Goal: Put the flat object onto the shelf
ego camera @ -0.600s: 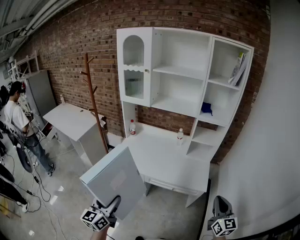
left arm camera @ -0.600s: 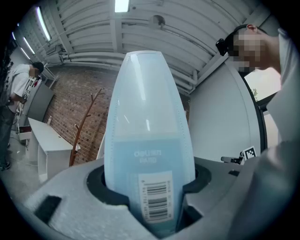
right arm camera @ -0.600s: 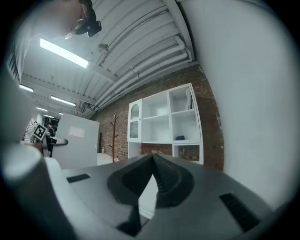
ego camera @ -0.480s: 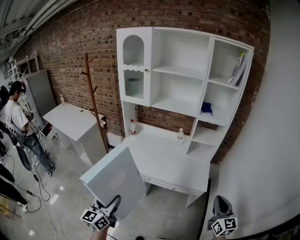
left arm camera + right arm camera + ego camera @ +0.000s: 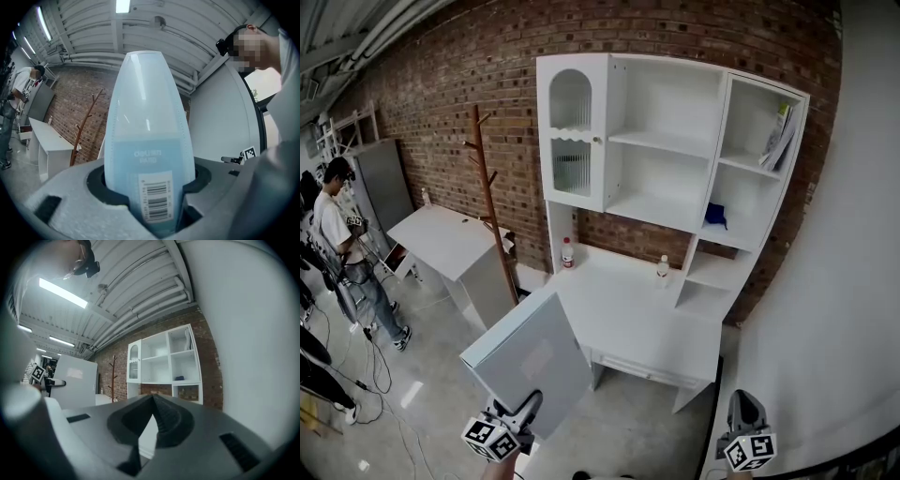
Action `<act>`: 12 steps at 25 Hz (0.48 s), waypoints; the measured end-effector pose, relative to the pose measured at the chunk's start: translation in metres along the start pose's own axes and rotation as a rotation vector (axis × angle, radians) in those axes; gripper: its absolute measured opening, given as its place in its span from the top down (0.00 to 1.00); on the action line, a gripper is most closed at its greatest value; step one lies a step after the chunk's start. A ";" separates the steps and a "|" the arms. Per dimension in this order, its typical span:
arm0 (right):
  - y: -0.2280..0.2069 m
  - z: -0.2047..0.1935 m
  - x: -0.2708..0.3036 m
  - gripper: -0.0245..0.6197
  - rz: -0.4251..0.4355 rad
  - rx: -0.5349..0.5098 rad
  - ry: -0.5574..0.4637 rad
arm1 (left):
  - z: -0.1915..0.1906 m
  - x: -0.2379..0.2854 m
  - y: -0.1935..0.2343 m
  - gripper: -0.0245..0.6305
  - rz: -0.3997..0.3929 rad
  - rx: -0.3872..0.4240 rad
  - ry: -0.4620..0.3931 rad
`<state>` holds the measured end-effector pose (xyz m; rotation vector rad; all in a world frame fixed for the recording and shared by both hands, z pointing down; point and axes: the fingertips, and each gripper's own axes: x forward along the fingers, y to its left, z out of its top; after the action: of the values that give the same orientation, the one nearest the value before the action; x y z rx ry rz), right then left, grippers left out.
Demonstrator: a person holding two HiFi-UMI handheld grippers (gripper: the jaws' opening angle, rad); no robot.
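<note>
The flat object [image 5: 530, 361] is a pale blue plastic folder, held upright and tilted at the lower left of the head view. My left gripper [image 5: 502, 431] is shut on its lower edge. In the left gripper view the folder [image 5: 147, 122] rises between the jaws [image 5: 150, 187], with a barcode label near the pads. My right gripper [image 5: 745, 442] hangs at the lower right, shut with nothing in it [image 5: 152, 401]. The white shelf unit [image 5: 666, 141] stands ahead against the brick wall, over a white desk [image 5: 628, 314]. It also shows in the right gripper view [image 5: 164, 364].
Two small bottles [image 5: 568, 253] [image 5: 662, 269] stand on the desk. A blue item [image 5: 713, 216] and leaning books [image 5: 780, 136] occupy the right-hand shelves. A wooden coat stand [image 5: 487, 202] and a low white table [image 5: 441, 239] stand to the left. A person [image 5: 347, 253] is at the far left.
Both grippers and the folder keep their places. The person at the far left has shifted slightly.
</note>
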<state>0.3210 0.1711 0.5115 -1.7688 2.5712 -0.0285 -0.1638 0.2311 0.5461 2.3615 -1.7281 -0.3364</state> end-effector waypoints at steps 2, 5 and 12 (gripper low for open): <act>0.000 0.000 -0.002 0.92 -0.007 0.014 -0.003 | 0.001 -0.002 0.001 0.51 0.000 -0.003 -0.001; 0.003 0.000 -0.005 0.92 -0.010 0.023 -0.005 | 0.000 -0.005 0.003 0.51 0.000 -0.009 -0.001; 0.019 -0.010 -0.011 0.92 -0.049 -0.051 0.053 | -0.003 -0.009 0.017 0.51 -0.010 -0.015 0.014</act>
<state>0.3073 0.1884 0.5210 -1.8738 2.5864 -0.0103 -0.1815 0.2344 0.5542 2.3573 -1.7028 -0.3325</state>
